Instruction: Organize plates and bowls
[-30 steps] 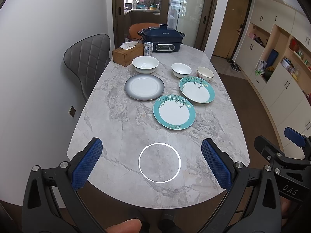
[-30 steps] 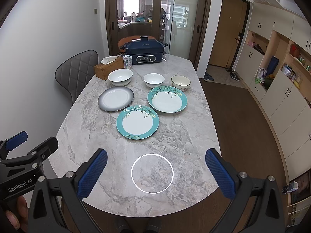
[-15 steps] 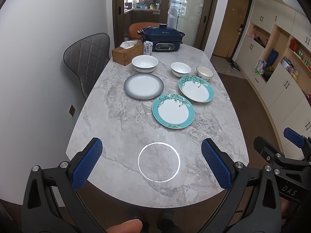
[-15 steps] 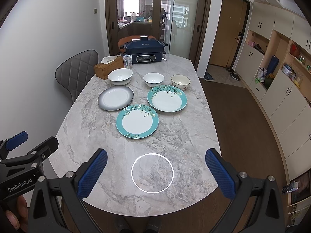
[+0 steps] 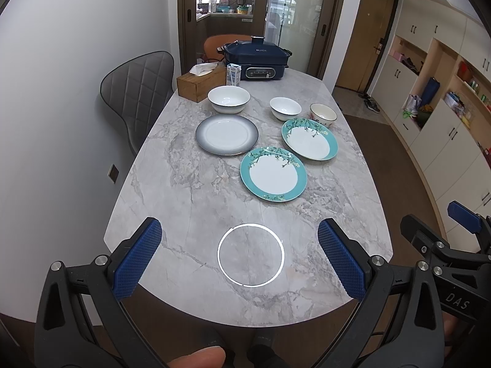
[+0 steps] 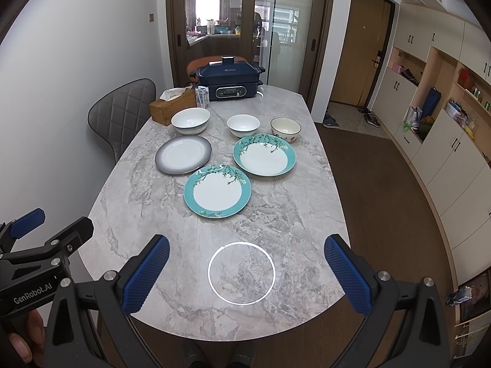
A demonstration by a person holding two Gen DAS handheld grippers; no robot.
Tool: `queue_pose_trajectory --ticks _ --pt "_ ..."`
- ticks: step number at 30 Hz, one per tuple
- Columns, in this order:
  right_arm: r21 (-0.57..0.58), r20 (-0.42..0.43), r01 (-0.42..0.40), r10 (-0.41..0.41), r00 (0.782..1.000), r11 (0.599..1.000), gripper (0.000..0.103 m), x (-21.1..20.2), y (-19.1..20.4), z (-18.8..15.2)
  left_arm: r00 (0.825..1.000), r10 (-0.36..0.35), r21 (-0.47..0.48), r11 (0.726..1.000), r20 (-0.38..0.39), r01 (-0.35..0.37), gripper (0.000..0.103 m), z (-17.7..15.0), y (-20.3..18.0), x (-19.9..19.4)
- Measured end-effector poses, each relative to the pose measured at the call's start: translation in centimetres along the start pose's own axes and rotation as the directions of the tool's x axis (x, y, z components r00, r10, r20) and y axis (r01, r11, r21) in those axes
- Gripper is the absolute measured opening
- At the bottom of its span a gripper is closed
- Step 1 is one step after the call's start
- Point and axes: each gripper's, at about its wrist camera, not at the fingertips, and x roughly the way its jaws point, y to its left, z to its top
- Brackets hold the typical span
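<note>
On the marble table [image 5: 190,202] lie a grey-rimmed plate [image 5: 227,134], a near teal plate [image 5: 273,174] and a far teal plate [image 5: 310,138]. Behind them stand a large white bowl [image 5: 228,99], a small white bowl [image 5: 285,109] and a cream bowl [image 5: 322,113]. The same plates and bowls show in the right wrist view: grey plate [image 6: 183,154], near teal plate [image 6: 217,190], far teal plate [image 6: 264,155]. My left gripper [image 5: 239,257] and right gripper [image 6: 245,270] are open and empty above the near table edge.
A wooden tissue box [image 5: 201,84], a small carton [image 5: 233,74] and a dark blue electric cooker [image 5: 256,61] stand at the table's far end. A grey chair [image 5: 138,92] stands at the left. Cabinets [image 5: 445,107] line the right wall.
Both grippers have drifted back slightly; the plates and bowls sit a little higher in view. Nothing on the table has moved.
</note>
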Motion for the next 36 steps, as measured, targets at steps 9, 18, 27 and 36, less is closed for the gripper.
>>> queue_pose_trajectory --ticks 9,18,27,36 --pt "0.002 -0.002 -0.001 0.001 1.000 1.000 0.103 0.1 0.0 0.0 1.000 -0.001 -0.002 1.000 -0.001 0.001 0.103 -0.1 0.0 0.0" --pt "0.000 -0.002 -0.002 0.002 1.000 1.000 0.103 0.1 -0.1 0.0 1.000 0.000 -0.002 1.000 -0.002 0.000 0.103 -0.1 0.0 0.1" --pt "0.000 -0.002 -0.004 0.004 1.000 1.000 0.103 -0.1 -0.4 0.4 1.000 0.004 -0.005 1.000 -0.003 -0.004 0.103 -0.8 -0.3 0.2" --pt "-0.016 -0.011 -0.021 0.021 1.000 1.000 0.103 1.3 -0.2 -0.4 0.999 0.029 -0.032 0.999 -0.020 -0.030 0.103 -1.5 -0.8 1.5"
